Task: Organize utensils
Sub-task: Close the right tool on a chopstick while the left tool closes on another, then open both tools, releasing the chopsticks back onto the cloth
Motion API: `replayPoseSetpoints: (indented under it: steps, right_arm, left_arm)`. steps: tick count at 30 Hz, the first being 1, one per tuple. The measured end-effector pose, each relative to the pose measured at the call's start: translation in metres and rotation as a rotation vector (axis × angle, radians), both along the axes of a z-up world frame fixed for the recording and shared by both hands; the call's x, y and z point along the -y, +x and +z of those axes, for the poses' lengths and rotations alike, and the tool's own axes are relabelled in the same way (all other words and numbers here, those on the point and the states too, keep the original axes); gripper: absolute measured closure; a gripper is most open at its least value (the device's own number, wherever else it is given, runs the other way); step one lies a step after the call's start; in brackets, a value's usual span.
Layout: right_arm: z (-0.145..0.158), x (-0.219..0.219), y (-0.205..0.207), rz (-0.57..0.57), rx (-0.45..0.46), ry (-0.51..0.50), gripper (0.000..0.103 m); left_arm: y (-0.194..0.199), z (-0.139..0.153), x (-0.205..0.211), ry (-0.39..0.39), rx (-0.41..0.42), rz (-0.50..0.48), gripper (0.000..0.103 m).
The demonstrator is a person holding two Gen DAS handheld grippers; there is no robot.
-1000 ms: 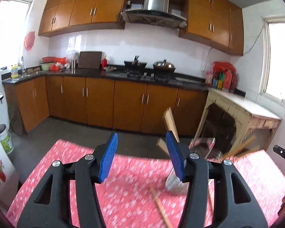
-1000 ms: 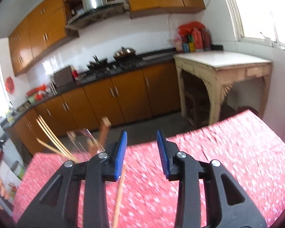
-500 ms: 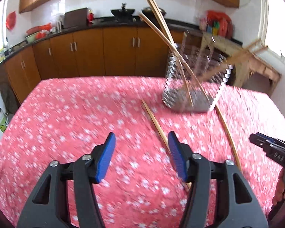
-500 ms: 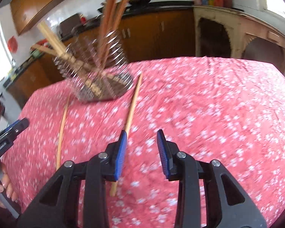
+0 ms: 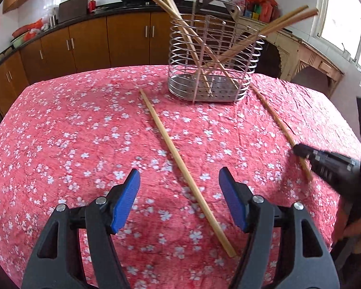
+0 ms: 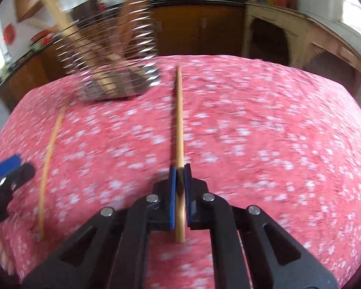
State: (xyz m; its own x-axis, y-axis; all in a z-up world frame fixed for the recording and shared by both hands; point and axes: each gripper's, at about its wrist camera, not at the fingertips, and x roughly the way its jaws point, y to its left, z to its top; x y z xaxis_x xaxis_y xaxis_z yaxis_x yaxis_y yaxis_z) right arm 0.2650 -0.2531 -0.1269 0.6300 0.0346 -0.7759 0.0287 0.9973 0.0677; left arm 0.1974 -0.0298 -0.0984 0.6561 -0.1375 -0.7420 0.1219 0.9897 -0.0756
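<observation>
A wire utensil holder (image 5: 214,57) stands on the red flowered tablecloth (image 5: 72,125) and holds several wooden chopsticks. One loose chopstick (image 5: 180,166) lies between the open jaws of my left gripper (image 5: 179,180), which hovers just above it. A second chopstick (image 5: 274,115) lies to the right of the holder. My right gripper (image 6: 179,168) is shut on that chopstick (image 6: 179,110), near its close end. The right gripper also shows in the left wrist view (image 5: 300,150). The holder (image 6: 108,55) is blurred in the right wrist view, with the other chopstick (image 6: 49,154) to the left.
Brown kitchen cabinets (image 5: 89,43) and a dark counter run behind the table. A pale side table (image 5: 308,55) stands at the right, under a window. The left gripper's blue pad (image 6: 7,166) shows at the left edge of the right wrist view.
Both grippers have tilted down and dropped toward the tablecloth. The right gripper has closed on the right chopstick. The left gripper has stayed open and now straddles the middle chopstick.
</observation>
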Motion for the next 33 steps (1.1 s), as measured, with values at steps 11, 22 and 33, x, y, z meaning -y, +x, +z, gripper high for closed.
replayPoseSetpoints:
  steps: [11,22,33]
  right_arm:
    - [0.000,0.027,0.003,-0.030,0.010,0.042,0.095]
    - [0.000,0.025,0.016,-0.026,0.009,0.043,0.094]
    - [-0.003,0.021,-0.022,0.030,0.009,0.012,0.077]
  left_arm:
    - [0.027,-0.017,-0.003,0.068,-0.049,0.014,0.093]
    - [0.061,-0.012,-0.062,0.011,-0.047,0.043,0.096]
    - [0.005,-0.017,-0.060,0.070,-0.051,-0.036,0.075]
